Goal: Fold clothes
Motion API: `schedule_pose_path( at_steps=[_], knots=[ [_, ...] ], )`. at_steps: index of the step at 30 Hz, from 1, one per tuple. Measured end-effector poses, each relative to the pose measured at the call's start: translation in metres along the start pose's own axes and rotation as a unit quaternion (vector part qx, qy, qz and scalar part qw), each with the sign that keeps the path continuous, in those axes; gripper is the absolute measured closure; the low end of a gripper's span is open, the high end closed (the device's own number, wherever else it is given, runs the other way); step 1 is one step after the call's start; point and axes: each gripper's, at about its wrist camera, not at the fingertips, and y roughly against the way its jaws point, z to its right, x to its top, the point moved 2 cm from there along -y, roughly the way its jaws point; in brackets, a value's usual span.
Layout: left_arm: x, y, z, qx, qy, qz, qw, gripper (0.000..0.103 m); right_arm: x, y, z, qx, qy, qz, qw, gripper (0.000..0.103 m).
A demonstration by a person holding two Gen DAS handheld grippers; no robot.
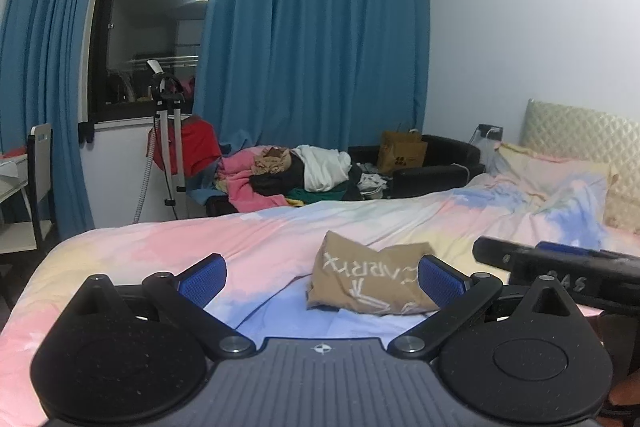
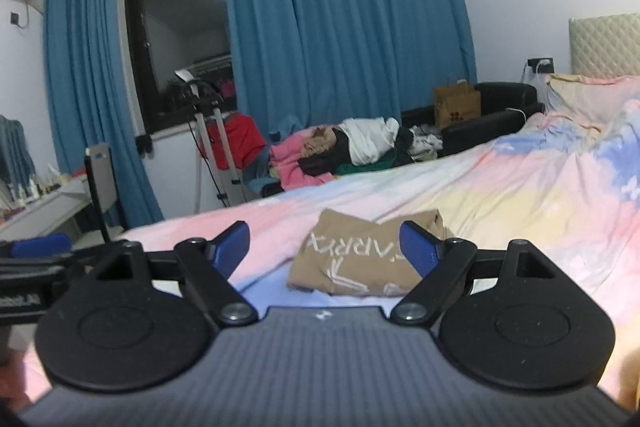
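Folded tan shirt lying on the bed, white lettering on top, partly readable only. Resting on the blue and pink part of the cover, near the foot edge, a little rumpled at its near side.

Left gripper held above the cover, jaws spread wide, nothing between the blue pads. Shirt seen just behind the right-hand pad, apart from it as far as can be told. Right gripper showing at the right edge of the left view as a dark bar, close beside the shirt.

Same right gripper in its own view also released, pads well apart and empty, shirt framed between them but lying farther off, not touched. Left gripper visible at the left edge there.

Beyond the bed: heap of clothes in pink, white, black and green. Paper bag on a black seat. Blue curtains flanking a dark window. Tripod before a red cloth. Pillow and padded headboard at right.
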Motion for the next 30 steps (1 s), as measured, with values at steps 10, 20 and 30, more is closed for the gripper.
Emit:
schedule_pose_path(
  at_steps=[10, 20, 30],
  knots=[
    [-0.019, -0.016, -0.020, -0.006, -0.007, 0.006, 0.9999, 0.000, -0.044, -0.021, -0.009, -0.036, 0.046, -0.011, 0.998, 0.019],
    [-0.046, -0.031, -0.026, -0.003, -0.005, -0.021, 0.9998, 0.000, -0.053, -0.026, -0.004, -0.055, 0.037, -0.014, 0.998, 0.019],
    [-0.054, -0.025, -0.021, 0.010, -0.004, -0.020, 0.9997, 0.000, -0.054, -0.020, -0.004, -0.056, 0.044, -0.016, 0.997, 0.019]
  ],
)
